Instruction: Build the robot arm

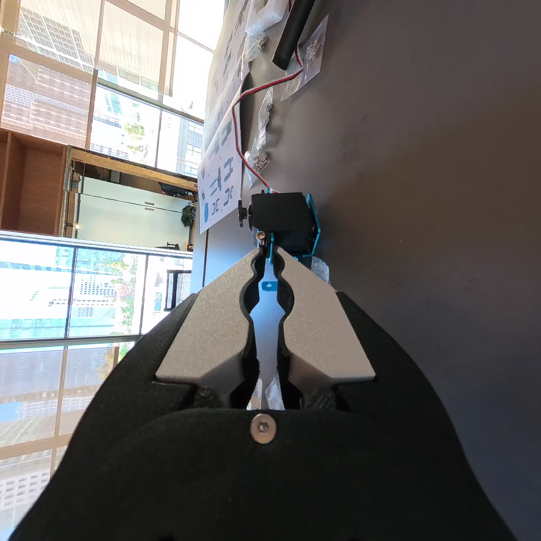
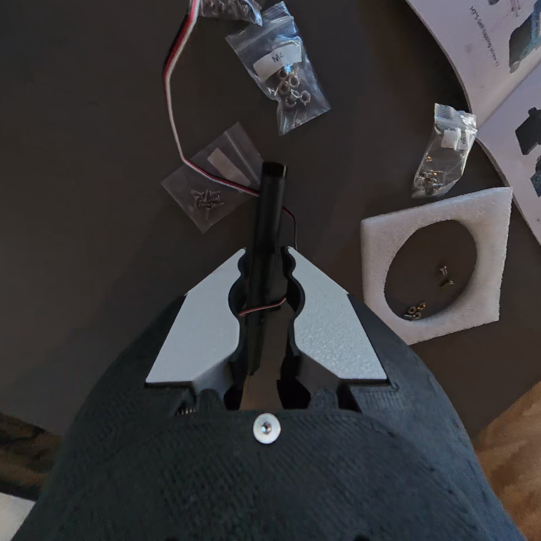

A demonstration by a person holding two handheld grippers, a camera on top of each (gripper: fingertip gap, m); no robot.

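In the left wrist view my left gripper [image 1: 270, 251] is turned on its side and shut on the edge of a blue metal bracket [image 1: 313, 222]. The bracket holds a black servo [image 1: 281, 215], and a small screw [image 1: 260, 235] sticks out at the bracket's flange by my fingertips. A red and white wire [image 1: 233, 109] runs from the servo across the dark table. In the right wrist view my right gripper [image 2: 265, 251] is shut on a black cylindrical tool [image 2: 270, 205] that points forward over the table. The same wire [image 2: 169, 87] loops under the tool.
Small clear bags lie around: nuts [image 2: 281, 79], screws [image 2: 207, 199] and mixed small parts [image 2: 442, 161]. A white foam square [image 2: 433, 210] with a round cutout holds a few loose screws. Printed instruction sheets [image 2: 497, 44] lie at the right, also seen in the left wrist view [image 1: 222, 190]. Windows stand beyond the table edge. Some 25 centimetres of space lies between my two pairs of fingers.
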